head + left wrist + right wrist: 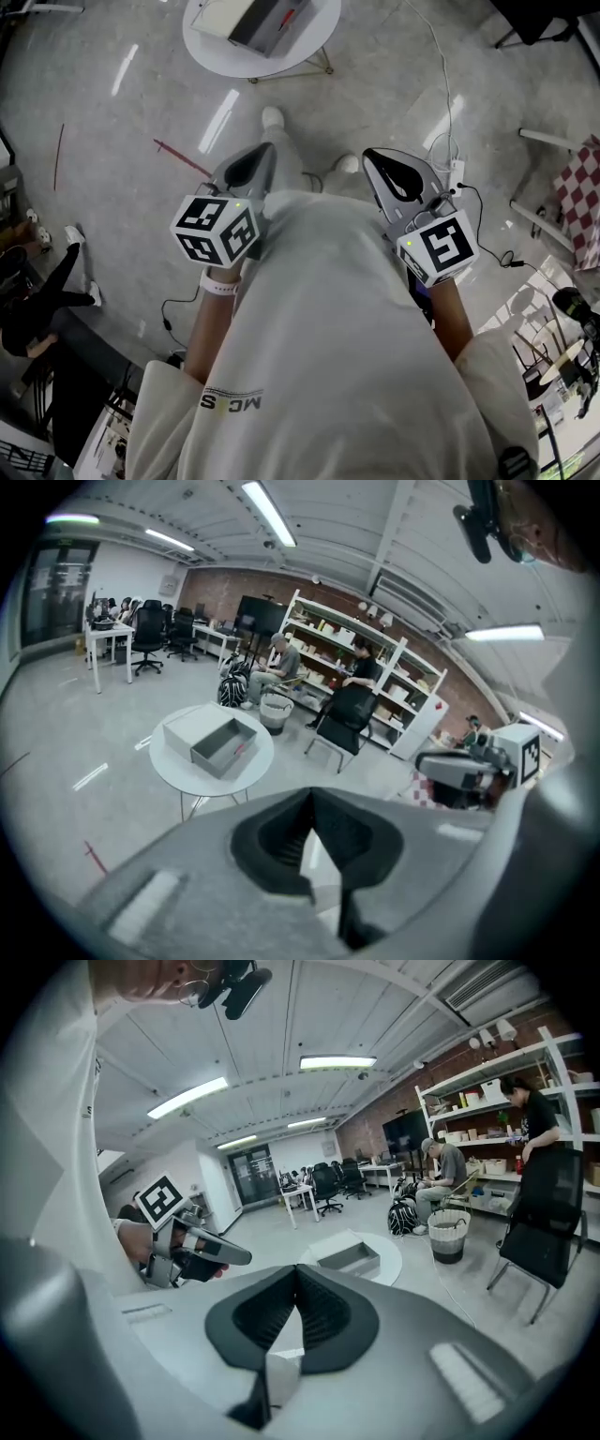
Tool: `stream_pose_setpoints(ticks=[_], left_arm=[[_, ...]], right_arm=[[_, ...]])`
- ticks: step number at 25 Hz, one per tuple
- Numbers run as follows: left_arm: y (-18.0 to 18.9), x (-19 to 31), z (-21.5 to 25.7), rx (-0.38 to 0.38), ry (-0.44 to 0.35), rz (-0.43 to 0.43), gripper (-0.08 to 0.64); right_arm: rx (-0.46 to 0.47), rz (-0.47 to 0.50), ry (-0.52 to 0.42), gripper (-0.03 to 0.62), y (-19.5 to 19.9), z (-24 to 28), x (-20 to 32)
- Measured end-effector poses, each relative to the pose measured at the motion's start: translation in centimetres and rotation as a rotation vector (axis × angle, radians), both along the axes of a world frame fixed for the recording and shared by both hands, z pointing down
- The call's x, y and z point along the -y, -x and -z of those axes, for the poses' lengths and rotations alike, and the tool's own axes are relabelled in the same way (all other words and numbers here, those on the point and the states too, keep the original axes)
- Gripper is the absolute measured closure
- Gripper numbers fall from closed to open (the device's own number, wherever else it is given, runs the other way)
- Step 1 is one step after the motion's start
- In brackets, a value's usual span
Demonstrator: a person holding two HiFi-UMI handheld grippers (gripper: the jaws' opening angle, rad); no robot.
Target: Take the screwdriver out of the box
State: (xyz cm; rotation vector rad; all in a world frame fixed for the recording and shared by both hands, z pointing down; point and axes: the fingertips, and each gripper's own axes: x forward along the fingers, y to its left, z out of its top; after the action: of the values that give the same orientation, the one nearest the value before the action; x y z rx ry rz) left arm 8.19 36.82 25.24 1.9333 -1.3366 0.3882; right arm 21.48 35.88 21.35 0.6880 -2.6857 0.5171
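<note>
A round white table (216,49) stands a few steps ahead, and on it rests a grey box (267,23) with its drawer pulled out. Inside the drawer lies the red-handled screwdriver (286,17). I hold both grippers close to my chest, far short of the table. The left gripper (265,152) is shut and empty, as is the right gripper (369,155). In the left gripper view the box (214,742) and a red streak of the screwdriver (243,749) show beyond the touching jaws (312,795). The right gripper view shows the box (349,1258) past its jaws (296,1269).
A white power strip with cables (457,173) lies on the floor to the right. A red line (183,157) marks the floor at left. Beyond the table sit a waste bin (447,1234), a black chair (544,1218), shelving (375,658) and seated people (441,1176).
</note>
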Motion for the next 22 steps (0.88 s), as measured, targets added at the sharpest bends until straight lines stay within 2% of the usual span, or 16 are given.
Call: stream_pose_setpoints(ticks=[6,12,15,18,22], left_arm=[[4.8,6.3,-1.3,-0.019,0.018,-0.059,0.56],[13.7,13.3,-1.1,-0.06,0.02,-0.12,0.56],[17.4,17.1,-0.6,-0.086,-0.003,-0.161,0.56],[20.0,19.7,-0.2,-0.104,-0.019,-0.216,0.56],[21.9,22.1,-1.0,-0.112,-0.004,-0.274,0.56]], right_arm=[[-0.036,-0.027,0.02,0.592,5.2,-1.2,4.9],[-0.085,-0.088,-0.009,0.592,15.1,-0.8,11.9],[-0.086,-0.134,-0.001,0.592,19.3,-0.5,15.3],[-0.1,-0.163,-0.005,0.592,22.9,-0.2,17.7],[-0.15,-0.183,-0.038,0.592,26.0,0.2,20.4]])
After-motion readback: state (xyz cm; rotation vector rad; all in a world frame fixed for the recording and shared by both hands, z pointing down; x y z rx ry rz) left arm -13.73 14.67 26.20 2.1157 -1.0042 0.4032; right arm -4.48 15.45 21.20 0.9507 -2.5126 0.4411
